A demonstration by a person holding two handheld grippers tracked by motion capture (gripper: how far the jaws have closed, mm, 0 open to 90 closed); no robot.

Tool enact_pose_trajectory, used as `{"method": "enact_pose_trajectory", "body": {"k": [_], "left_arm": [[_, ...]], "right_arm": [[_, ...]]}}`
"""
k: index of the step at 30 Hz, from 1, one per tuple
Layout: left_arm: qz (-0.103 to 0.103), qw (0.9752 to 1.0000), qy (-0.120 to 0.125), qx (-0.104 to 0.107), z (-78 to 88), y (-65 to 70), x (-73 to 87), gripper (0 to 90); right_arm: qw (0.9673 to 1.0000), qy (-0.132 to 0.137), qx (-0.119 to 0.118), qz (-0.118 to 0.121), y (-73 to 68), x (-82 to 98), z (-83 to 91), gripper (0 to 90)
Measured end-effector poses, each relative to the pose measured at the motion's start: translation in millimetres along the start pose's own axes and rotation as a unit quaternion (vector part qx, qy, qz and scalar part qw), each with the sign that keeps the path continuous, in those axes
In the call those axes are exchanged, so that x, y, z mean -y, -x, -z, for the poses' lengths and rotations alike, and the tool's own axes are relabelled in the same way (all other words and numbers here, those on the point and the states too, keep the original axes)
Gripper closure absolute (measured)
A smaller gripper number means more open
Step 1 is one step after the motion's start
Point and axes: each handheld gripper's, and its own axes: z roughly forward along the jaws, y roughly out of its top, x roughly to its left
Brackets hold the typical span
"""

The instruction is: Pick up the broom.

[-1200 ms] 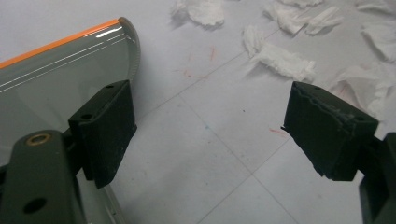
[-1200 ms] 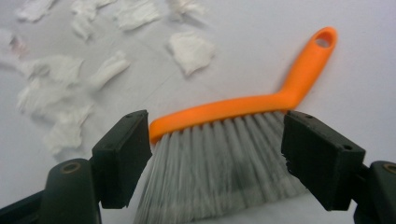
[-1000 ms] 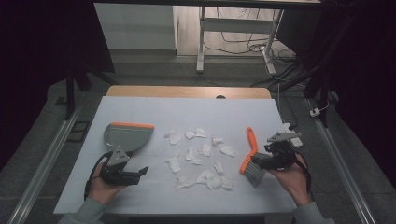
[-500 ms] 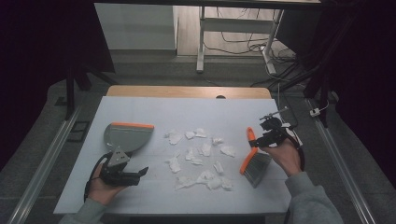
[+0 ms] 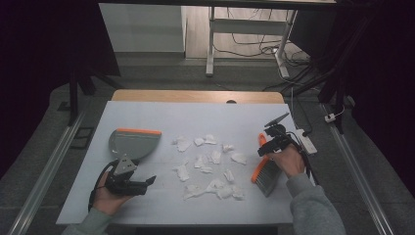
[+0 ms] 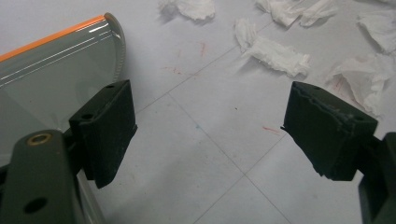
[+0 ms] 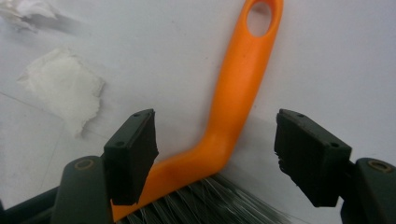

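A: R gripper (image 5: pixel 270 143) status?

B: Over the brush (image 5: pixel 264 169), near R edge of table (image 5: pixel 147 115). In right gripper view the orange handle (image 7: pixel 233 93) runs up between the jaws, bristles (image 7: pixel 205 205) at the bottom. Jaws wide, have just been closing a bit. Handle sits between them, far jaw well off it; near jaw's contact I can't tell. No grip.

A: L gripper (image 5: pixel 128 183)?

B: Low on L side of table, in person's left hand (image 5: pixel 105 196). Jaws wide open, nothing between, bare tabletop under them in left gripper view.

A: Dustpan (image 5: pixel 133 143)?

B: Flat on table just ahead of L gripper, orange lip facing far side. Its edge (image 6: pixel 56 70) shows beside the one jaw.

A: Debris?

B: White paper scraps (image 5: pixel 210 164) scattered mid-table, btwn dustpan and brush. One scrap (image 7: pixel 65 86) lies near the handle.
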Motion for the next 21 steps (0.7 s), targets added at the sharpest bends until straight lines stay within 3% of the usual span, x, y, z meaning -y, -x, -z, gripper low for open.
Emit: {"method": "enact_pose_trajectory", "body": {"k": [7, 15, 21], "left_arm": [[0.0, 1.0, 0.001, 0.001, 0.3, -0.2, 0.6, 17.8], [-0.005, 1.0, 0.001, -0.001, 0.4, 1.1, 0.5, 17.8], [-0.005, 1.0, 0.001, -0.002, 0.9, 1.5, 0.5, 17.8]], "right_arm": [[0.9995, -0.023, 0.016, -0.018, -0.4, -1.1, -9.7, 35.3], [0.9986, -0.035, 0.01, -0.037, 0.1, 1.9, -15.9, 47.8], [0.9971, -0.044, 0.043, -0.045, -7.4, -2.1, -20.1, 54.8]]}}
